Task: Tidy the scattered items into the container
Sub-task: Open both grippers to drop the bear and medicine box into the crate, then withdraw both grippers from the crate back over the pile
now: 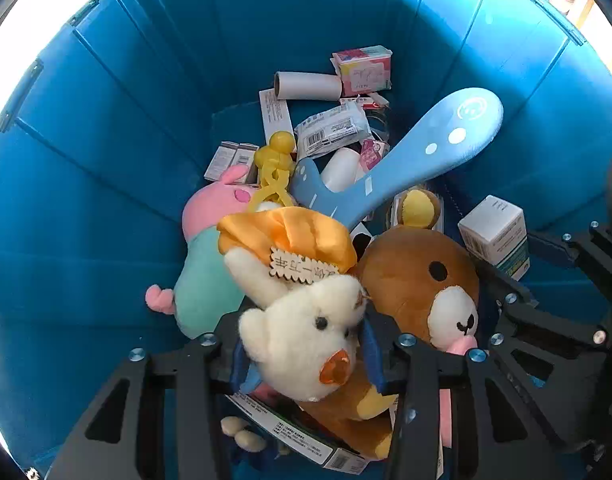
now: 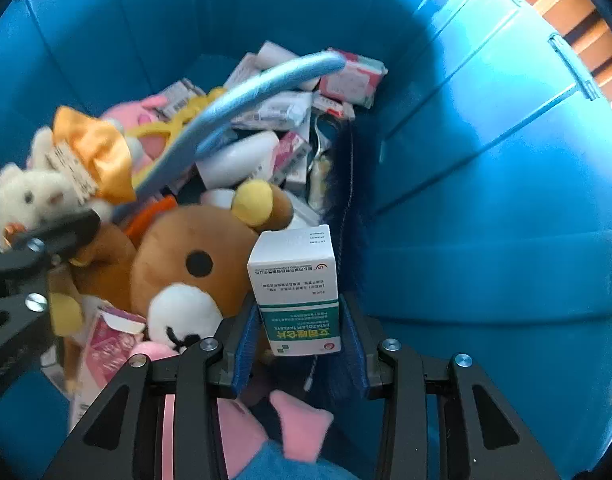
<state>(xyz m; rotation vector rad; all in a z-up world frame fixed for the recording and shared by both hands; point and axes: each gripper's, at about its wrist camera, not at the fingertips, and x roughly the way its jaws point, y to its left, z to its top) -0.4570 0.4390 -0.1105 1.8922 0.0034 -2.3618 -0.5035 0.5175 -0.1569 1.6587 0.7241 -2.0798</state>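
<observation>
Blue bin (image 1: 106,160) (walls close around) crowds both grippers inside.

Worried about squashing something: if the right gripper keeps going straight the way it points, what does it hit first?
Probably the brown bear plush, or the clutter beside it, since the right gripper carries a white-and-green box down into the blue bin; depth is unclear.

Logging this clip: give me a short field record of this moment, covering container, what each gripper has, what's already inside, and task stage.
container: blue bin, both grippers reaching down into it
left gripper: white plush toy between the jaws; grip not clear
right gripper: jaws shut on the white and green medicine box
already inside: brown bear plush, pink and mint plush, blue paddle, cardboard tube, small packets and boxes
task stage: both items lowered over the pile, box not yet released
</observation>
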